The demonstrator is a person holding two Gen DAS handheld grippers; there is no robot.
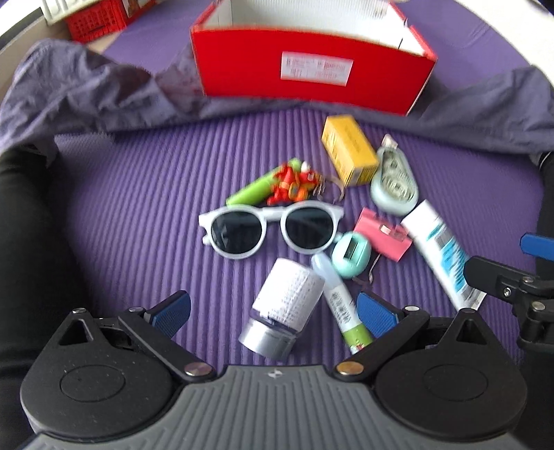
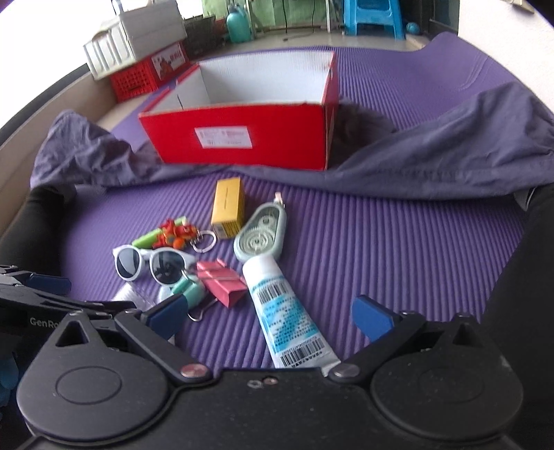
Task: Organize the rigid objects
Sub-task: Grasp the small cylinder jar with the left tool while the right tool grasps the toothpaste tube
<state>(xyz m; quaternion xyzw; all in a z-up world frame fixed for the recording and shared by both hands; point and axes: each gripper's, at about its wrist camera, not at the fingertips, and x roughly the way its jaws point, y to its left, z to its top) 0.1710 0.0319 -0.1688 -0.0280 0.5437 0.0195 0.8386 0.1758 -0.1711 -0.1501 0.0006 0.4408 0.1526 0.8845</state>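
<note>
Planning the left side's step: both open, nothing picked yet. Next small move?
Probably ease the left hand-held gripper forward and down over the capped white bottle: it lies nearest, between the open fingers, and the red box stands open beyond.

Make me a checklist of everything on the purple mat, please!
Surface: ribbed purple mat, with a crumpled grey cloth across its far side.
Job's things: white sunglasses, yellow box, correction tape, white tube, pink binder clip, toy keychain, capped bottle, open red shoebox.
Clutter: red crate beyond the mat.
Grippers: left tool open, empty; right tool open, empty.
Cables: nothing seen.
Surroundings: blue stool.
</note>
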